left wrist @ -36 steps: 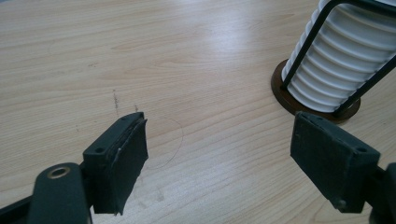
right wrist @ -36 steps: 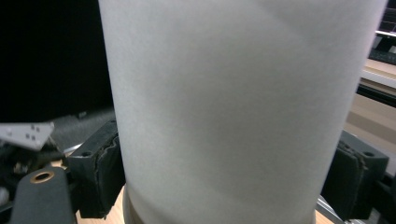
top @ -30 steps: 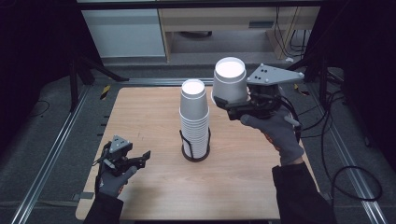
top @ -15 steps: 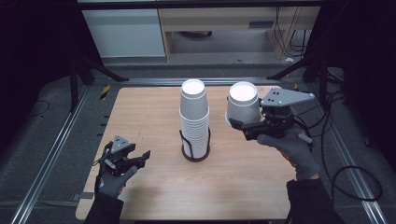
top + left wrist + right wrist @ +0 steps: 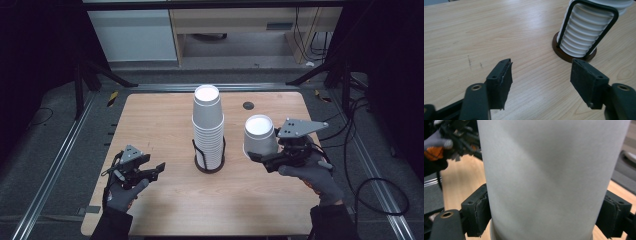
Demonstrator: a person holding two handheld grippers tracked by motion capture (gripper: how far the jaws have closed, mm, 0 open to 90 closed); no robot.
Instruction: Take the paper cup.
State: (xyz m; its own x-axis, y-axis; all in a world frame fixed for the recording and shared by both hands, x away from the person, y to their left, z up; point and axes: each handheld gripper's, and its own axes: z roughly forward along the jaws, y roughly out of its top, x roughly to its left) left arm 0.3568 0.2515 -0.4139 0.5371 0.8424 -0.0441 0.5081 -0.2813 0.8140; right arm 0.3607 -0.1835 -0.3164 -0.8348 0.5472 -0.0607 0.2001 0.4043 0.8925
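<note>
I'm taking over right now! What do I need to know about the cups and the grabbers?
Left hand-held gripper: jaws apart, nothing between them, low over the table, left of the stack.
Right hand-held gripper: shut on one cup, to the right of the stack.
Stack: standing in its black wire holder mid-table.
Done: one cup is apart from the stack and gripped.
Left: probably set that cup down on the bare table to the right. Whether it already touches the wood is unclear. Then likely fetch the next cup.
</note>
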